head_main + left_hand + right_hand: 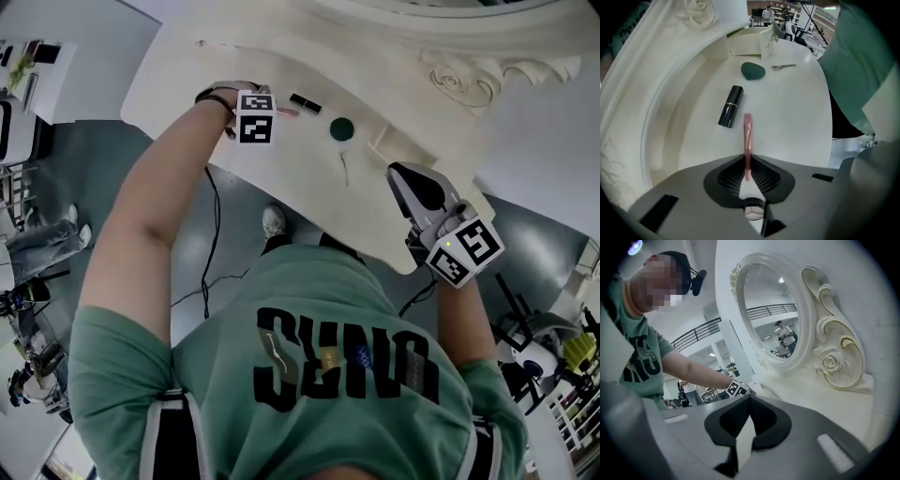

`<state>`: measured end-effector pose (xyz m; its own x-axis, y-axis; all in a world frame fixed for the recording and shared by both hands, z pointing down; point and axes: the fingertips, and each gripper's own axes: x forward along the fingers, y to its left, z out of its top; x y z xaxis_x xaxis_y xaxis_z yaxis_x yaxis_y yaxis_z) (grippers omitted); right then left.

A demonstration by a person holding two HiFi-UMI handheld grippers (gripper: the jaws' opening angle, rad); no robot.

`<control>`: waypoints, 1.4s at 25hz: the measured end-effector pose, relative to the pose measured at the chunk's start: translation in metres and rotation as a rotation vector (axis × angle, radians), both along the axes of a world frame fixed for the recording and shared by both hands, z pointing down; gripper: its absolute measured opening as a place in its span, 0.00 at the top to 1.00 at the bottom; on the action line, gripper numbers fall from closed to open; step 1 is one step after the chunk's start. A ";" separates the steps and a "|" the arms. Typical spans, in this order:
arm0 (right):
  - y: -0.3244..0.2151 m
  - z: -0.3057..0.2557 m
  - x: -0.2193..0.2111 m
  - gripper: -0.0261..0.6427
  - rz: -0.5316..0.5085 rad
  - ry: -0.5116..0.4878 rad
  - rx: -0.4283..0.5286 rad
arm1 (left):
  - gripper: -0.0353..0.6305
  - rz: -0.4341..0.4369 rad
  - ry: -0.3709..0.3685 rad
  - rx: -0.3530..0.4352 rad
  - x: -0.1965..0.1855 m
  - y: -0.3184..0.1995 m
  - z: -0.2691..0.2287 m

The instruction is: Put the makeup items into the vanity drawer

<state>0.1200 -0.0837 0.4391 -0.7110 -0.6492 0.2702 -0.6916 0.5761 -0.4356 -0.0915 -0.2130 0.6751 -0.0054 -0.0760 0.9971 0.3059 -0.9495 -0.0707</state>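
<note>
In my judgement the pink makeup brush (747,133) could twist or slip free, because the left gripper (747,161) pinches only the tail of its thin handle. A careless swing might also knock the black lipstick tube (730,107) just beside it. The brush juts straight ahead from the clamped jaws, over the vanity top (797,117). The right gripper (745,404) is closed on nothing, near the mirror (773,310)

Open lab hall: mezzanine railings (698,332), cluttered desks (23,66).
</note>
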 end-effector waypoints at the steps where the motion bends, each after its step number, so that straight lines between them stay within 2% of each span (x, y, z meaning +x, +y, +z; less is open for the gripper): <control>1: 0.000 0.000 -0.001 0.95 -0.002 0.001 0.001 | 0.88 -0.010 0.008 0.002 0.000 0.000 0.000; 12: -0.006 0.007 -0.006 0.95 -0.008 0.047 0.015 | 0.88 -0.069 0.104 0.063 0.000 -0.001 -0.001; 15: -0.007 0.003 -0.009 0.95 -0.006 0.052 0.021 | 0.88 -0.100 0.180 0.072 0.007 0.002 -0.020; 17: -0.010 -0.001 -0.012 0.95 -0.007 0.056 0.033 | 0.88 -0.153 0.279 0.081 0.015 0.003 -0.043; 20: -0.015 -0.011 -0.016 0.95 -0.007 0.065 0.060 | 0.88 -0.278 0.481 0.089 0.025 0.010 -0.094; 25: -0.028 -0.042 -0.029 0.95 -0.005 0.083 0.116 | 0.88 -0.584 0.885 0.068 0.017 0.031 -0.201; 28: -0.035 -0.062 -0.041 0.95 -0.022 0.088 0.157 | 0.88 -0.737 1.092 0.056 -0.001 0.044 -0.250; 31: -0.038 -0.080 -0.055 0.95 -0.031 0.086 0.194 | 0.88 -0.839 1.255 0.069 -0.023 0.059 -0.284; 35: -0.042 -0.097 -0.067 0.95 -0.008 0.087 0.225 | 0.88 -0.917 1.406 0.077 -0.043 0.080 -0.313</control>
<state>0.0527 -0.1253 0.3424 -0.6967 -0.6945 0.1798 -0.7160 0.6575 -0.2347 -0.1346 -0.1331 0.3620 0.7576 -0.5987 0.2599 -0.6451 -0.7474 0.1589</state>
